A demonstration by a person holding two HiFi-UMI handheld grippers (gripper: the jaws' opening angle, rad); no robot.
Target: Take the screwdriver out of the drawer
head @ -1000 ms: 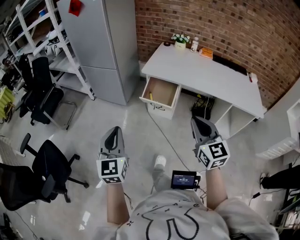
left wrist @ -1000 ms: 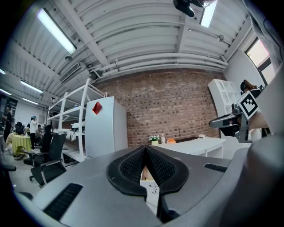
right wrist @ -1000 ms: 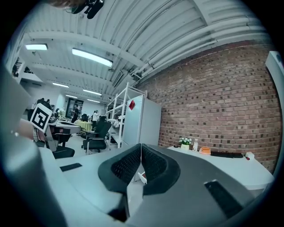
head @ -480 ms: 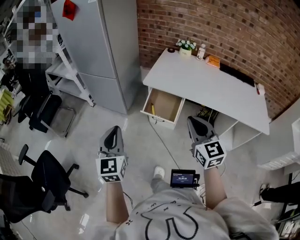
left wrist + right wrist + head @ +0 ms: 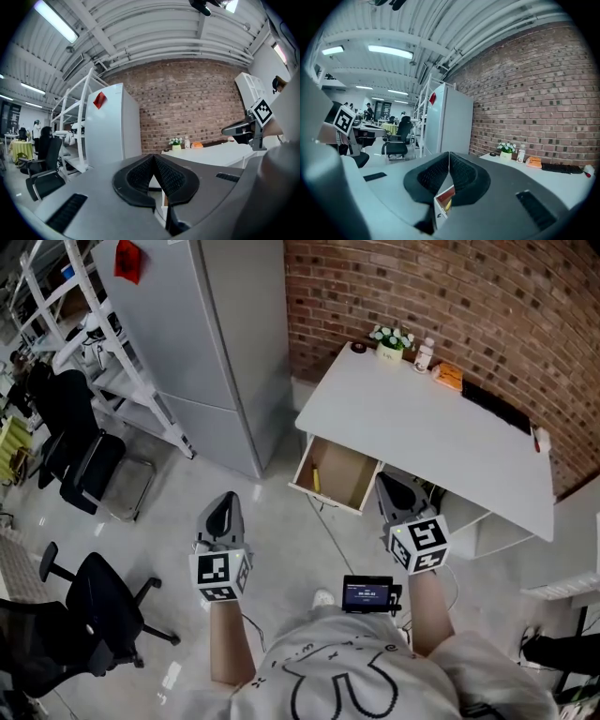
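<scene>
Up close, left gripper [image 5: 153, 158]: fingers pressed together at the tips, nothing between them. Right gripper [image 5: 449, 155]: same, fingers closed tip to tip, empty; through the small gap under its tips the open drawer [image 5: 337, 474] shows, farther off, with a bit of yellow inside. Both grippers are held out in front of the person, roughly level, well apart from each other, above the pale floor [image 5: 272, 512]. Right one points at the drawer's front, near it, not touching. Left one points over bare floor toward the tall grey cabinet [image 5: 216, 343]. Drawer is pulled out from under the left end of the white desk [image 5: 422, 427]. Screwdriver [image 5: 316, 480]: slim yellow shape lying lengthwise inside the drawer, close along its left wall. On the desk, far corner by the brick wall [image 5: 450, 287]: small potted plant [image 5: 391, 338], a bottle [image 5: 427, 353], an orange item [image 5: 450, 377]; a dark keyboard [image 5: 492, 406] farther along the back edge. Off to the left, black office chairs [image 5: 84, 615] and a white shelving rack [image 5: 112, 381]. Small lit screen [image 5: 367, 596] at the person's waist.
</scene>
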